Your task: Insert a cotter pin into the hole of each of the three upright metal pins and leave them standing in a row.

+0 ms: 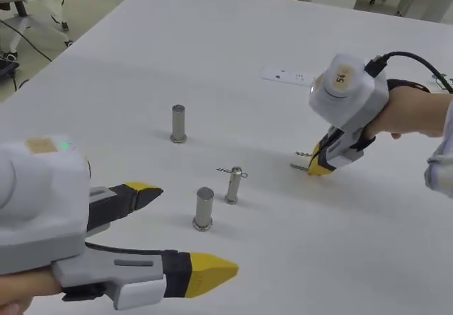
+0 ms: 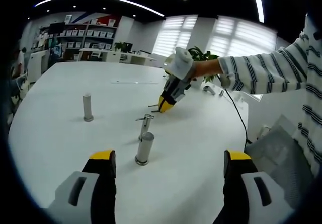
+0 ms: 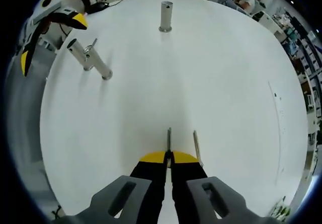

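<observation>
While clenching the right tool (image 1: pixel 315 168) on a thin silver cotter pin (image 3: pixel 169 141) against the white counter (image 1: pixel 212 39), aiming its length at 12 o'clock toward a bare upright grey metal pin (image 3: pixel 165 16); hovering the released left tool (image 2: pixel 169 156) nearer the second bare pin (image 2: pixel 145 151), at 10 o'clock.
</observation>
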### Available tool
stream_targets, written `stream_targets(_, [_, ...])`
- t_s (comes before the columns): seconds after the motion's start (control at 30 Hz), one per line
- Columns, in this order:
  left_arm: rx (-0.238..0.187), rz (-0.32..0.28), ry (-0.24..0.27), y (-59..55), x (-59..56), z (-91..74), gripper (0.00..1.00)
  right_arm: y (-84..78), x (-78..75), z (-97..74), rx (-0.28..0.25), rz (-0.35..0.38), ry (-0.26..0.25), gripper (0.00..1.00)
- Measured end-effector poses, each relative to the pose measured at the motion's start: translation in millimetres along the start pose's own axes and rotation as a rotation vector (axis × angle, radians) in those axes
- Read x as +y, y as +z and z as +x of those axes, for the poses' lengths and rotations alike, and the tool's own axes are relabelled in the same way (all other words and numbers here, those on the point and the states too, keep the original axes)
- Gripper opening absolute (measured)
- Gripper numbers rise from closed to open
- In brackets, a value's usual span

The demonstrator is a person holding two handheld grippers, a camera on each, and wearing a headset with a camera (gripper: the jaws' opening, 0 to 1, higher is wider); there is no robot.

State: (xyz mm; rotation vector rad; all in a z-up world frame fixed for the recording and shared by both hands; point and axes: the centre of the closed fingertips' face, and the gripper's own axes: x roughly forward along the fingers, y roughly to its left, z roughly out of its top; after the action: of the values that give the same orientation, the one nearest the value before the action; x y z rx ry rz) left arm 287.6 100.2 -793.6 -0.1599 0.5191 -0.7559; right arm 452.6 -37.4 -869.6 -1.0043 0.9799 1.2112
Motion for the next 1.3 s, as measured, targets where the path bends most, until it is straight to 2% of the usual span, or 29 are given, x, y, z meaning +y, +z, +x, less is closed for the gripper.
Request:
stream_targets(0.1, [-0.013,0.001,0.007,3.3,0.1,-1.1,0.89,0.9,1.4,-0.3,0.002,0.003,0.002,0.03])
stream_targets(0.2, [-0.011,0.005,0.017,3.4,1.4,-1.9,0.9,9.4,1.7,-5.4,-0.03,0.014,-0.006,0.03])
stream_targets(0.3, [-0.007,0.022,0.021,3.3,2.2,-2.9,0.88,12.1,-0.6,-13.5,-0.024,-0.031,-0.037,0.03])
stream_targets(0.37, [-0.007,0.014,0.034,3.7,4.4,-3.9,0.88,15.8,3.0,-19.2,-0.053,-0.015,-0.029,0.03])
stream_targets(0.57, [-0.012,-0.006,0.042,5.3,6.3,-7.8,0.85,22.4,3.9,-37.6,-0.116,-0.034,-0.069,0.03])
stream_targets(0.73, [-0.015,-0.021,0.035,6.7,4.3,-10.0,0.85,28.8,13.0,-53.5,-0.158,-0.074,-0.116,0.03])
stream_targets(1.03, [-0.017,-0.014,0.042,8.0,2.0,-14.3,0.82,33.8,34.9,-77.0,-0.242,-0.096,-0.18,0.03])
stream_targets(1.23, [-0.027,-0.014,0.044,14.9,2.0,-14.1,0.79,35.2,47.1,-87.7,-0.295,-0.083,-0.215,0.03])
stream_targets(1.3, [-0.036,-0.021,0.05,19.1,3.1,-13.4,0.77,35.1,50.4,-91.7,-0.307,-0.088,-0.242,0.03])
